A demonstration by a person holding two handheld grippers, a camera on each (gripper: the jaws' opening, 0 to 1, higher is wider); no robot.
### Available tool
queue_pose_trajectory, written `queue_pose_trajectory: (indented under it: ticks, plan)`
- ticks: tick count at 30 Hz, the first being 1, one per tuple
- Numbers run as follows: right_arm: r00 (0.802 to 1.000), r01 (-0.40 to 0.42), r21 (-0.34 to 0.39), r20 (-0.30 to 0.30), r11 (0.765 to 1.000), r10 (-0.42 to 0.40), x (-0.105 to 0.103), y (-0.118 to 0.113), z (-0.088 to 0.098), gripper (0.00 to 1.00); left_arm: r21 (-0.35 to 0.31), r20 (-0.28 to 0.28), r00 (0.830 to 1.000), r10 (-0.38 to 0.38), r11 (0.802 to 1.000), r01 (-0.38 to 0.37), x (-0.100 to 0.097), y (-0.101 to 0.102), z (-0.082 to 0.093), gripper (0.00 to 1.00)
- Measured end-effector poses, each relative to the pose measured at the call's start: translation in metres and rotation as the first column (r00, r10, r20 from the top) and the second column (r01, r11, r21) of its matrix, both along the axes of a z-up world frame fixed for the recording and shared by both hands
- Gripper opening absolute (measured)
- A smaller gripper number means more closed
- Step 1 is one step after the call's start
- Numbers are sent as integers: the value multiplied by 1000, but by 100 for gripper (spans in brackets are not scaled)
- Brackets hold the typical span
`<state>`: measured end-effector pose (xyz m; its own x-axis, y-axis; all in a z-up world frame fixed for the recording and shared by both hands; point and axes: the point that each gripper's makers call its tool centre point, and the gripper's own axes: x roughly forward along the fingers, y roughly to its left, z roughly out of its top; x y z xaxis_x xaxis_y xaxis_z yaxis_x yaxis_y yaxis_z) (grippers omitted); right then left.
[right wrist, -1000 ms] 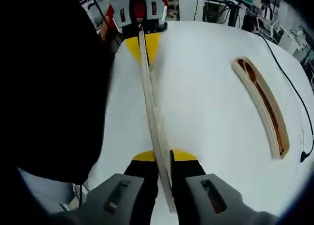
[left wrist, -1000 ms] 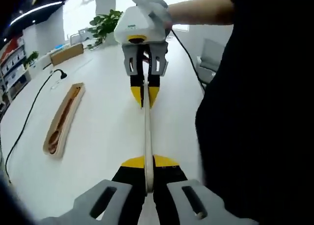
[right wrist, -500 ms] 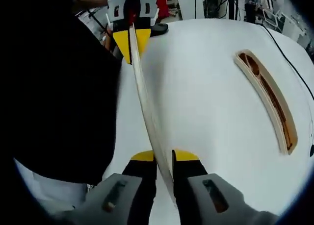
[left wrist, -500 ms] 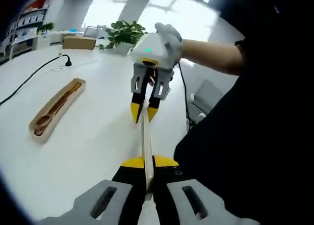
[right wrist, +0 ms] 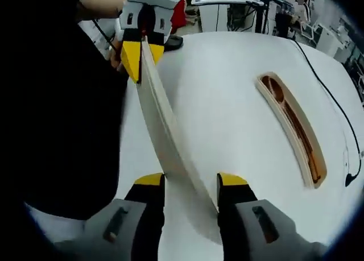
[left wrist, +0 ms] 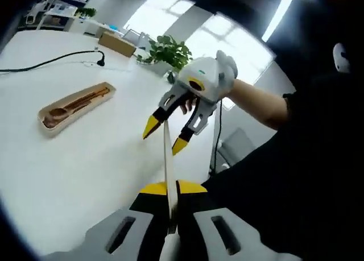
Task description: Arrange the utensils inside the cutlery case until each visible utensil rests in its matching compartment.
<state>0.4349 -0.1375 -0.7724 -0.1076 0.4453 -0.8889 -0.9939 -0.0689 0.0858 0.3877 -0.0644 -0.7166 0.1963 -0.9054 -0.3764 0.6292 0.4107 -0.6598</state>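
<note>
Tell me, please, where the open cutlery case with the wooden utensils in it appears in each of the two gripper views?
Left gripper view: the cutlery case lies on the white table at upper left, left of the right gripper.
Right gripper view: it lies at centre right, right of the long pale lid.
Shared landmark: the black cable on the table beyond the case.

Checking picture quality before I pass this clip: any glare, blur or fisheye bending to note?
Left gripper view: the windows behind the right gripper are blown out to white, and the potted plant is soft. Right gripper view: fisheye bends the cutlery case and the lid into curves; the person's dark clothing is underexposed, without detail.
</note>
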Motion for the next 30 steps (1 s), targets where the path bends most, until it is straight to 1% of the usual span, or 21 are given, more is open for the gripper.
queue_pose_trajectory:
  ticks: [1, 2, 3, 4, 6, 7, 11, 13, 15, 18, 22, 24, 26, 30]
  plan:
    - [1000, -8, 1, 10, 1000, 8, 1, 0, 2, 38, 2, -2, 1000, 6, 1000, -6, 1, 2, -1, 2]
    - [999, -3, 11, 45, 1000, 2, 6, 1, 4, 40, -6, -3, 1000, 17, 1000, -17, 4, 3, 0, 2]
    - [998, 3, 12, 62, 1000, -4, 9, 0, 5, 41, -10, -17, 999, 28, 1000, -28, 5, 4, 0, 2]
    - [996, 12, 21, 83, 1000, -14, 13, 2, 7, 43, -31, -42, 998, 52, 998, -54, 7, 4, 2, 2]
    - [993, 16, 34, 113, 999, -19, 17, 2, 12, 45, -53, -67, 995, 75, 995, -79, 10, 6, 3, 2]
    - [992, 18, 39, 127, 999, -22, 19, 2, 13, 47, -57, -71, 995, 76, 995, -80, 10, 6, 3, 2]
    - [980, 39, 66, 192, 997, -51, 29, 3, 22, 52, -91, -118, 987, 111, 988, -122, 13, 10, 5, 2]
    - [976, 47, 75, 207, 996, -61, 32, 3, 26, 57, -104, -144, 983, 115, 986, -131, 14, 11, 7, 2]
    - [969, 56, 89, 235, 994, -76, 37, 2, 32, 59, -102, -146, 981, 128, 984, -144, 16, 12, 6, 2]
    - [961, 65, 106, 259, 992, -91, 42, 2, 39, 62, -103, -162, 977, 138, 982, -156, 17, 13, 4, 2]
    - [949, 72, 115, 298, 991, -104, 47, -1, 49, 69, -108, -177, 972, 153, 979, -174, 19, 15, 3, 2]
    - [938, 70, 112, 332, 991, -103, 51, -4, 54, 71, -121, -194, 966, 172, 973, -198, 22, 17, 5, 2]
    - [929, 67, 106, 356, 992, -100, 53, -7, 59, 74, -150, -229, 953, 198, 960, -235, 26, 19, 10, 2]
    - [908, 42, 87, 413, 995, -74, 57, -8, 70, 75, -185, -261, 937, 231, 941, -284, 35, 27, 17, 2]
